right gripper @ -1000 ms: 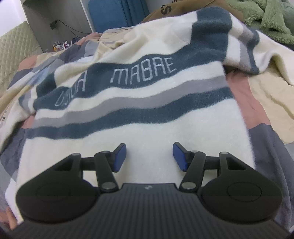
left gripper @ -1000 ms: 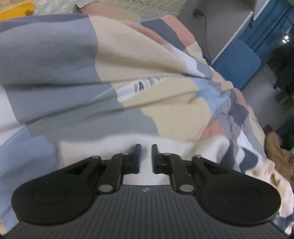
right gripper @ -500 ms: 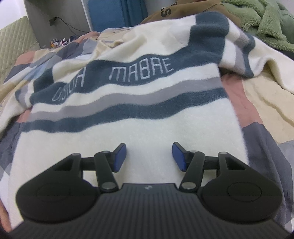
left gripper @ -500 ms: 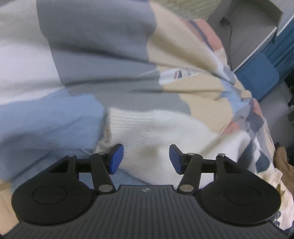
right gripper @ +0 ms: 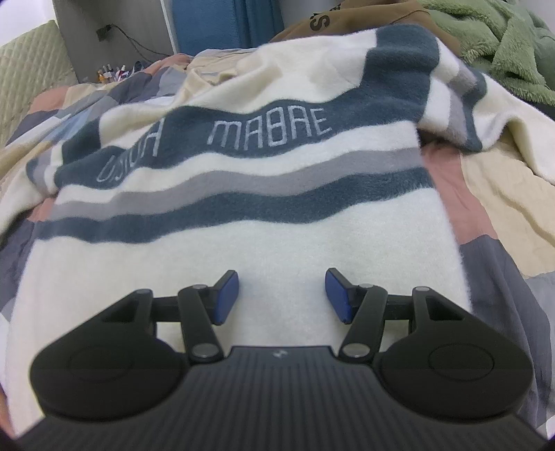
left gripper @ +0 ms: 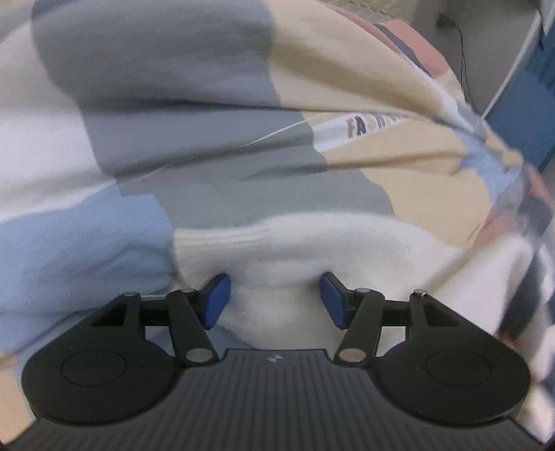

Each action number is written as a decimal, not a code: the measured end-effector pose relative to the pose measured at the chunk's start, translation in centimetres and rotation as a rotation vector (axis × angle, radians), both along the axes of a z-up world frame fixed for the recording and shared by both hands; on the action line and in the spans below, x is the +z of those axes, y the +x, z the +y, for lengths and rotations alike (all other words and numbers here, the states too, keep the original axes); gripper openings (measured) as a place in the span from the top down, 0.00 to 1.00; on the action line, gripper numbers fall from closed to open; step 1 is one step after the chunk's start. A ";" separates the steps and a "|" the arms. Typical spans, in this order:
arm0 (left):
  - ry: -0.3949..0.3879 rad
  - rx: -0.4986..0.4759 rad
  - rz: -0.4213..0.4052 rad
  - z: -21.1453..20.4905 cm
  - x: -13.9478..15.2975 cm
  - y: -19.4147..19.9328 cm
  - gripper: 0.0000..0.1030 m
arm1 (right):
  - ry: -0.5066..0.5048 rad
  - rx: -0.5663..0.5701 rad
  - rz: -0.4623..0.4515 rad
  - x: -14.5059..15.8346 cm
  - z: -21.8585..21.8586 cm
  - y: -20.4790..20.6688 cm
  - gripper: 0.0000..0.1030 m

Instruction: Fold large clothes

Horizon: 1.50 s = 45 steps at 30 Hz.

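Note:
A cream fleece sweater (right gripper: 242,222) with dark blue and grey stripes and pale lettering lies spread on a patchwork bedspread (right gripper: 499,194). My right gripper (right gripper: 281,295) is open just above the plain cream lower part of its body, holding nothing. In the left wrist view one cream sleeve (left gripper: 312,243) with a ribbed cuff (left gripper: 222,239) lies on the bedspread (left gripper: 173,104). My left gripper (left gripper: 275,298) is open, and the sleeve cloth bulges between its blue pads (left gripper: 216,300).
A green fleece blanket (right gripper: 492,41) and a brown garment (right gripper: 347,17) lie at the far right of the bed. A blue chair (right gripper: 222,24) and a grey cabinet with a cable (right gripper: 114,31) stand beyond. The bed's right edge drops toward blue furniture (left gripper: 520,104).
My left gripper opened from nearly shut on the sleeve and now straddles the sleeve near the cuff. The right gripper stayed open and crept slightly forward over the sweater.

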<state>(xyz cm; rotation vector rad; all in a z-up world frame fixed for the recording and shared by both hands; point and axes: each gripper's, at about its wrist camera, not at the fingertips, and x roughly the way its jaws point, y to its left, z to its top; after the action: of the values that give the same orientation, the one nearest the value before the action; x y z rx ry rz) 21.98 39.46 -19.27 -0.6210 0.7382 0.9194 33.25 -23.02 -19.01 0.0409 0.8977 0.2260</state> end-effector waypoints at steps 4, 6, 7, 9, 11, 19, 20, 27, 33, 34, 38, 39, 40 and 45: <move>0.103 -0.033 0.085 -1.3 -0.4 1.3 0.43 | -0.001 0.001 0.002 0.0 0.1 0.1 0.43; 0.146 -0.065 0.125 -1.8 -0.5 1.8 0.48 | 0.002 0.000 0.002 0.1 0.1 0.1 0.43; 0.169 -0.087 0.147 -2.0 -0.5 2.0 0.53 | 0.005 0.000 0.003 0.1 0.1 0.1 0.43; 0.193 -0.121 0.176 -2.3 0.0 2.1 0.64 | 0.011 -0.003 0.006 0.2 0.0 0.1 0.43; 0.224 -0.154 0.194 -2.5 1.0 2.1 0.84 | 0.019 -0.004 0.007 0.3 0.0 0.1 0.43; 0.347 -0.144 0.149 -0.5 7.7 2.3 0.89 | 0.059 -0.007 0.008 0.5 -0.6 0.0 0.44; 0.356 -0.129 0.146 0.2 8.2 2.8 0.89 | 0.062 -0.008 0.009 0.5 -0.7 -0.1 0.44; 0.484 -0.091 0.279 5.1 6.6 6.2 0.89 | 0.067 -0.023 0.005 0.7 -1.0 0.2 0.44; 0.472 -0.115 0.333 5.7 2.9 7.3 0.88 | 0.068 -0.042 0.012 0.6 -1.2 0.8 0.44; 0.473 -0.121 0.340 5.6 2.7 7.3 0.86 | 0.069 -0.043 0.013 0.6 -1.2 0.8 0.44; 0.458 -0.150 0.363 5.0 3.3 7.0 0.68 | 0.073 -0.042 0.006 0.7 -1.2 0.8 0.44; 0.440 -0.144 0.352 4.8 3.8 6.7 0.64 | 0.076 -0.043 0.002 0.8 -1.3 0.7 0.44; 0.421 -0.142 0.335 4.6 4.4 6.3 0.54 | 0.080 -0.045 0.000 0.9 -1.4 0.6 0.44; 0.382 -0.186 0.239 1.1 8.3 4.9 0.50 | 0.111 -0.058 -0.029 1.8 -2.2 -0.2 0.44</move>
<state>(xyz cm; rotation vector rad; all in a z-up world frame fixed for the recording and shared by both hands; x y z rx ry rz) 26.85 40.58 -11.02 -0.1038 0.7914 0.9388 33.06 -25.27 -17.19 0.1663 0.8530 0.2214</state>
